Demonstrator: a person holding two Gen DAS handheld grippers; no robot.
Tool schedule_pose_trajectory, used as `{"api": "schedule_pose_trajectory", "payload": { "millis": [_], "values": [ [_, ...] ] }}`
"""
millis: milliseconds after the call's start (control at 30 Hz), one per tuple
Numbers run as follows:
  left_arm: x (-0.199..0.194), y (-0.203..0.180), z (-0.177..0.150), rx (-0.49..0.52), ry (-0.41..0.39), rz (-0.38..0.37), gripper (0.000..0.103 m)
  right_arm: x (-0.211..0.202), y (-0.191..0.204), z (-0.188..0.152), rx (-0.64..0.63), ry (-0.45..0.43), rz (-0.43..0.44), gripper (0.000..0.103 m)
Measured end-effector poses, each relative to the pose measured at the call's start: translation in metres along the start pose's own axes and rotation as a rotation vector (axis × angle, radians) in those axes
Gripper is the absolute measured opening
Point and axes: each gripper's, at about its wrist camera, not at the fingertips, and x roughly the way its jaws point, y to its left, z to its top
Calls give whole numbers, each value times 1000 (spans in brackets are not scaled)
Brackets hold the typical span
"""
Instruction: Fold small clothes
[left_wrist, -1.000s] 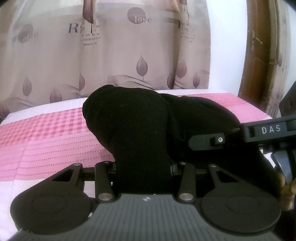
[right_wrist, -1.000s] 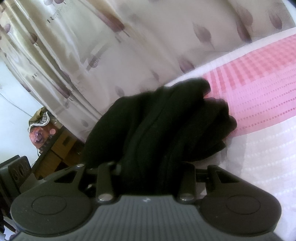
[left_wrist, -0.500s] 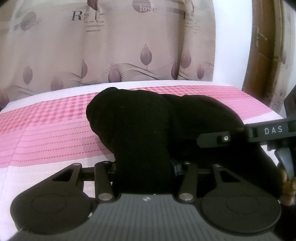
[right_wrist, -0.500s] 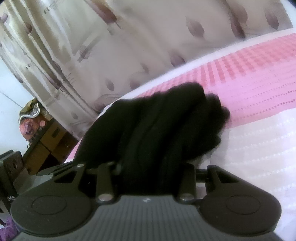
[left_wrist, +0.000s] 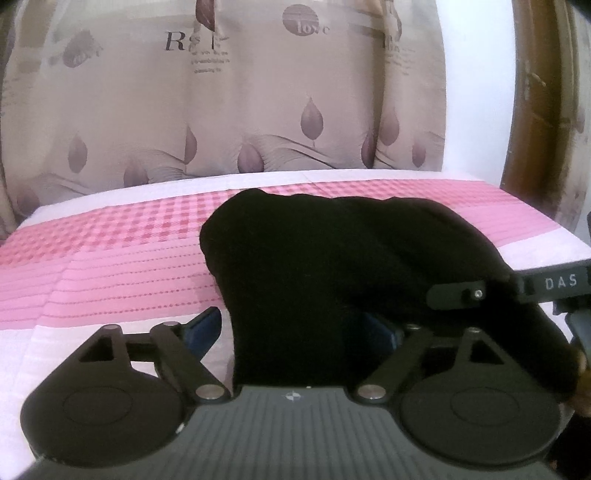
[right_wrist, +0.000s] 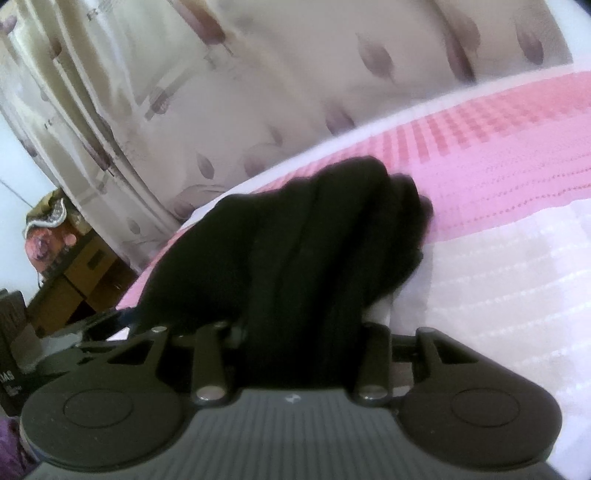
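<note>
On the pink bed (left_wrist: 110, 266), the left tongs (left_wrist: 295, 328) are spreading around the black garment (left_wrist: 332, 258) while the right tongs (right_wrist: 299, 332) pinch it.

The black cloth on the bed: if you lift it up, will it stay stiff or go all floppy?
Probably floppy: the black garment already slumps in soft folds on the pink bedspread. It likely sags when lifted. It looks unlikely to roll away.

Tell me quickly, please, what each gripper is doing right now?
Left gripper: jaws opening, black garment still between them.
Right gripper: shut on the black garment.
</note>
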Motion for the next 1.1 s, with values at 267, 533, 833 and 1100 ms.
{"api": "schedule_pose_trajectory", "payload": {
  "millis": [267,533,833,1100],
  "values": [
    [-4,3,-6,-11,-7,26,95,-7,5,-11,-51,-12,-40,45],
    [-22,3,-12,16,-112,121,103,-26,11,-32,-87,-49,-101,55],
    [-57,-4,-8,12,-275,194,103,-73,48,-54,-270,-217,-264,66],
    [-78,-8,3,-30,-312,162,103,-109,38,-53,-244,-367,-355,75]
  ]
}}
